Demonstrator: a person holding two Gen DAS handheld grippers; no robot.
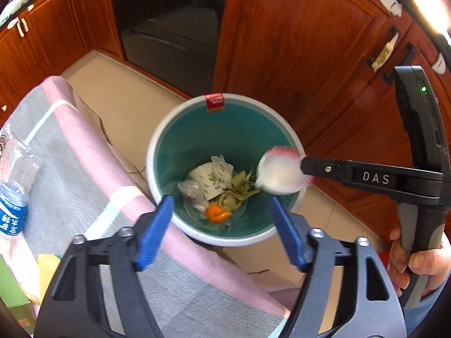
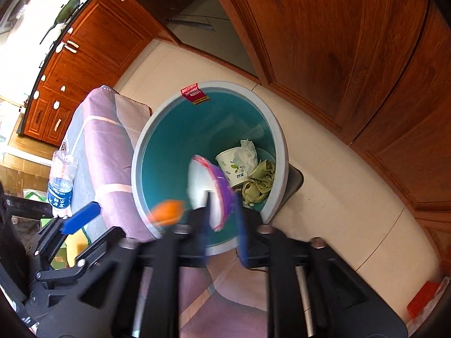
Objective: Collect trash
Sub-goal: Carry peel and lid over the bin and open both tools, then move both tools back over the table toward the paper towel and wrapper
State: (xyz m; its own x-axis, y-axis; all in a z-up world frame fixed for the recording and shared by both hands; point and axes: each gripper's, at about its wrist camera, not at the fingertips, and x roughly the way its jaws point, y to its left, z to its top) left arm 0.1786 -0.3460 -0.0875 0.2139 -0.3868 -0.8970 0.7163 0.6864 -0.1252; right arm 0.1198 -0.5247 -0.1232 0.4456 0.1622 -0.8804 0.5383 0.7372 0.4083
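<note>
We judge the job partly done: the round teal plastic bin with a pale rim (image 1: 225,169) on the floor already holds a printed paper cup (image 1: 207,178), peel and wrappers, while a clear plastic water bottle (image 1: 12,197) waits on the cloth-covered surface (image 1: 70,152) at left. Our left tongs (image 1: 222,231) stand wide apart and empty above the bin's near rim. Our right tongs (image 2: 222,225) are parted, a blurred white wrapper with pink edging (image 2: 208,186) between them over the bin; whether they touch it we cannot tell.

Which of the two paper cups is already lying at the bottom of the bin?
The green-leaf-printed cup, resting on its side among the scraps. The white, pink-rimmed cup is blurred at the right gripper, above the bin.
</note>
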